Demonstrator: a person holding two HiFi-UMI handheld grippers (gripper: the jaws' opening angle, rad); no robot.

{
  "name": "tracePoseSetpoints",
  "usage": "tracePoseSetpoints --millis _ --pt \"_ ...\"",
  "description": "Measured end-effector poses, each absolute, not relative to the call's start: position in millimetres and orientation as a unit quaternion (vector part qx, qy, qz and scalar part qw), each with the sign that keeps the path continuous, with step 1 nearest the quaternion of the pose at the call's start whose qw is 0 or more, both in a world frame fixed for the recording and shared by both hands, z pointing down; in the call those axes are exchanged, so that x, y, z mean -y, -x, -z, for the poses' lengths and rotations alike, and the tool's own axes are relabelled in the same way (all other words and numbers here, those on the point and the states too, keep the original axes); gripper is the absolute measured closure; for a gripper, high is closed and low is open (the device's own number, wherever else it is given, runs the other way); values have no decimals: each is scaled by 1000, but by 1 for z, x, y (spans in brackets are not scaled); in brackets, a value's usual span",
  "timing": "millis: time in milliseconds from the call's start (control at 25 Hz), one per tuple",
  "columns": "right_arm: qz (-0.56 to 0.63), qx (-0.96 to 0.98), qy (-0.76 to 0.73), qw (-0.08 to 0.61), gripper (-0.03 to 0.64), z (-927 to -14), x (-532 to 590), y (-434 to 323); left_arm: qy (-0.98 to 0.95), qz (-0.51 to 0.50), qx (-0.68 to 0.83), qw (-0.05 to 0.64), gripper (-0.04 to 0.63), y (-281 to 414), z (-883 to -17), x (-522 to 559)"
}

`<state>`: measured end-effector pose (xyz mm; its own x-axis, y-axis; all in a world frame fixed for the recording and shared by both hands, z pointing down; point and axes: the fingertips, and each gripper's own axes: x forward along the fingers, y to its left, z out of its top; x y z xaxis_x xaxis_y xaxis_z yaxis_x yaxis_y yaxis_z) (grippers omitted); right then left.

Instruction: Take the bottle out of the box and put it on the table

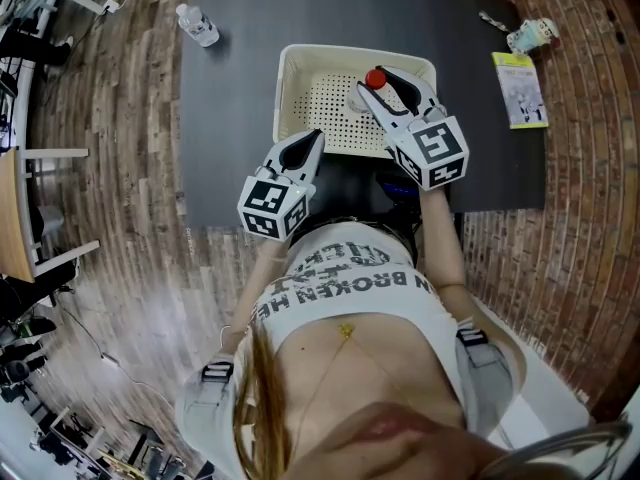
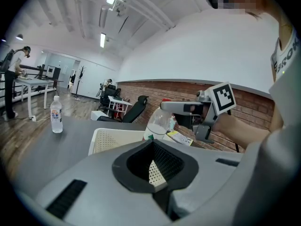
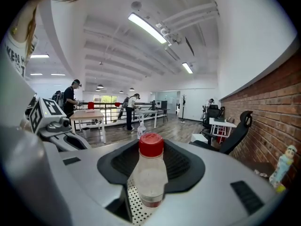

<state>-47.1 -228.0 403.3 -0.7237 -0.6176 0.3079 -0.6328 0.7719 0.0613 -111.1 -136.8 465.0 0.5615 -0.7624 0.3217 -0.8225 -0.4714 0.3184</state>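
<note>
Right gripper (image 1: 380, 84): jaws clamped on the bottle (image 3: 150, 173) just below its red cap (image 1: 376, 78). Bottle upright, over the 1 o'clock part of the white perforated box (image 1: 290, 88). Cannot tell if its base clears the rim.

Left gripper (image 1: 312, 138): jaws together, nothing between them, at the box's 7 o'clock corner.

The box sits mid-bench (image 1: 230, 118). A second clear bottle (image 1: 197, 24) stands on the bench at the box's 10 o'clock, well apart. A booklet (image 1: 520, 90) lies at 3 o'clock.
</note>
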Motion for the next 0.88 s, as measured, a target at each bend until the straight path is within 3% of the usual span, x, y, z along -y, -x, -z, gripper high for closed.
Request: tracePoseSetpoints --millis 880 --pt "-9 939 -314 138 462 -340 212 55 -850 -75 468 228 591 115 -475 132"
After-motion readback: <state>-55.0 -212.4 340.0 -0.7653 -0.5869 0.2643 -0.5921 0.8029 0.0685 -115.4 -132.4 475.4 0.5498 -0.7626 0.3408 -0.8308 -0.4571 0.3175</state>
